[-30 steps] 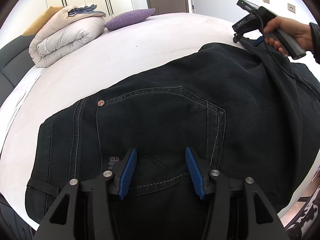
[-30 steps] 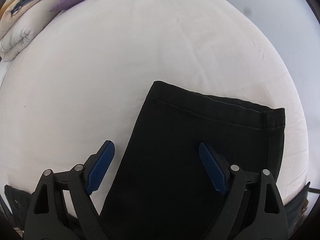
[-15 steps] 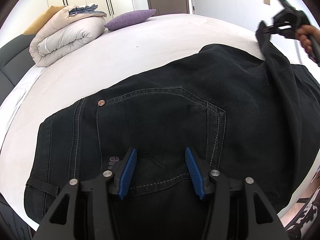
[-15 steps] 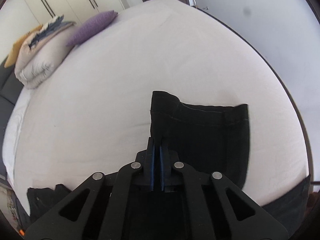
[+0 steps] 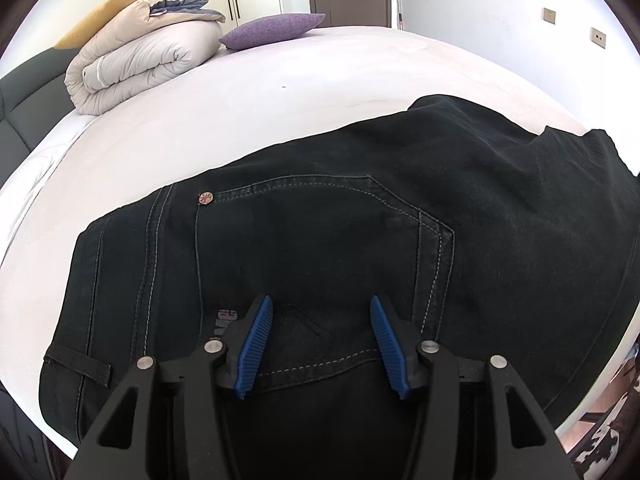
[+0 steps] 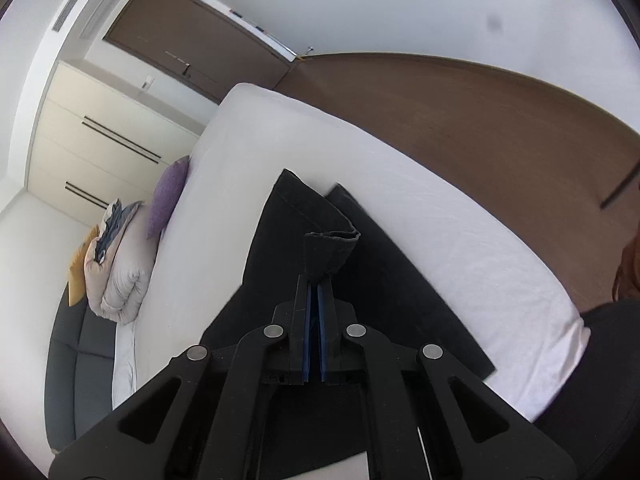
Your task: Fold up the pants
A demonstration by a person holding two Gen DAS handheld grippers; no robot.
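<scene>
Black pants (image 5: 360, 208) lie on the white bed (image 5: 240, 112), waist end under the left gripper (image 5: 322, 340), legs running off to its right. Left jaws apart, hovering over the back pocket (image 5: 320, 240), probably not touching. Right gripper (image 6: 314, 320) clamped on the leg hem (image 6: 330, 252), lifted off the bed. Fold runs hem toward waist, so right hand does the carrying.

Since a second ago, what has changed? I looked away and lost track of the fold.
The right tongs closed on the pant leg's hem and lifted it off the bed, tilting upward. The left tongs stayed open over the back pocket; the pants' waist end, folded duvet and purple pillow have not moved.
</scene>
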